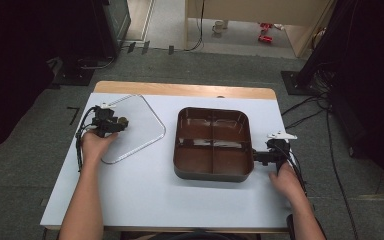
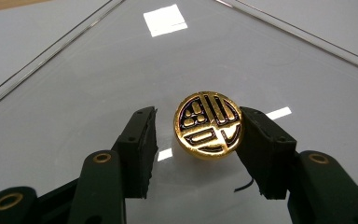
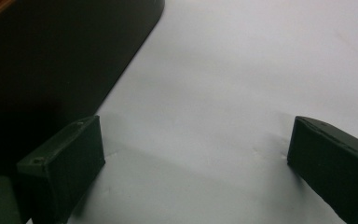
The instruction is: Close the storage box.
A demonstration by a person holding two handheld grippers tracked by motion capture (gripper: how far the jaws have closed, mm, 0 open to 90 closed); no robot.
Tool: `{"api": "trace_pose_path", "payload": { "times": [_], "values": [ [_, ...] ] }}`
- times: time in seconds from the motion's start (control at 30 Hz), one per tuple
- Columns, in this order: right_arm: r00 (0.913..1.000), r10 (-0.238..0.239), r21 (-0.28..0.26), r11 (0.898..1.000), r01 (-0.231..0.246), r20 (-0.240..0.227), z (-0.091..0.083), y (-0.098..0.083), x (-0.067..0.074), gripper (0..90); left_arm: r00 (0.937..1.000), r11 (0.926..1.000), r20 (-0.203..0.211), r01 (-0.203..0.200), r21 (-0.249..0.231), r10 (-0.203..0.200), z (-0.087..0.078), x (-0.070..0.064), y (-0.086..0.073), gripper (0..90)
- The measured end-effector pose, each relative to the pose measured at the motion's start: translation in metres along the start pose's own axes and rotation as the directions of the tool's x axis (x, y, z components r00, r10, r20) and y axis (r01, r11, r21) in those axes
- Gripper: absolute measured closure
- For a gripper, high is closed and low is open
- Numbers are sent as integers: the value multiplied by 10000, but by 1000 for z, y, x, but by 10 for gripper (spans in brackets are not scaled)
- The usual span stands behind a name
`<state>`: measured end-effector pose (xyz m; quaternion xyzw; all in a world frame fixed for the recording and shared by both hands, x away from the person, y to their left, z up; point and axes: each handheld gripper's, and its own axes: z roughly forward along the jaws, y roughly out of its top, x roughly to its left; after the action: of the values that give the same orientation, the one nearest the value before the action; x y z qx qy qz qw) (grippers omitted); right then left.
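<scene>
A clear lid (image 1: 142, 131) with a metal rim lies flat on the table's left side. Its round gold knob (image 2: 209, 125), marked with a dark pattern, stands between the jaws of my left gripper (image 2: 198, 135). One pad touches the knob and the other is a small gap away, so the gripper is open around it. A brown tray (image 1: 212, 174) with several empty compartments sits at the middle right. My right gripper (image 1: 260, 157) rests on the table by the tray's right front corner. Its jaws stand wide open on bare table (image 3: 196, 154), beside the tray's dark outer wall (image 3: 51, 60).
The white table top (image 1: 150, 195) ends in a wooden strip (image 1: 180, 90) at the far edge. Dark equipment stands and cables (image 1: 320, 115) lie on the floor around the table.
</scene>
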<state>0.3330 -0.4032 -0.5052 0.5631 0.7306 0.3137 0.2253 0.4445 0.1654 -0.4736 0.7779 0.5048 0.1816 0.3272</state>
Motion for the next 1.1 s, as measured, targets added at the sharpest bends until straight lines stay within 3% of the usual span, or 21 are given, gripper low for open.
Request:
{"api": "trace_pose_path", "payload": {
  "times": [0.2, 0.67, 0.77, 1.0, 1.1],
  "values": [
    [10000, 5, 2, 10000, -5, 3, 0, 0, 0, 30, 9993, 9993, -72, -362, -58, 362, 3, -5, -1, 581],
    [10000, 5, 3, 10000, -5, 1, 0, 0, 0, 29, 9999, 9998, -47, -98, 179, 99, -1, -5, 4, 592],
    [10000, 9, 3, 10000, -9, 0, 0, 0, 0, 30, 9999, 10000, 120, -37, 14, 37, -9, -6, 9, 593],
    [10000, 8, 2, 10000, -8, -2, 0, 0, 0, 30, 9985, 9987, 317, -446, -235, 453, -23, -14, 18, 593],
    [10000, 6, 2, 10000, -6, 0, 0, 0, 0, 30, 9960, 9971, 642, -585, -482, 616, -34, -21, 25, 594]
  ]
}}
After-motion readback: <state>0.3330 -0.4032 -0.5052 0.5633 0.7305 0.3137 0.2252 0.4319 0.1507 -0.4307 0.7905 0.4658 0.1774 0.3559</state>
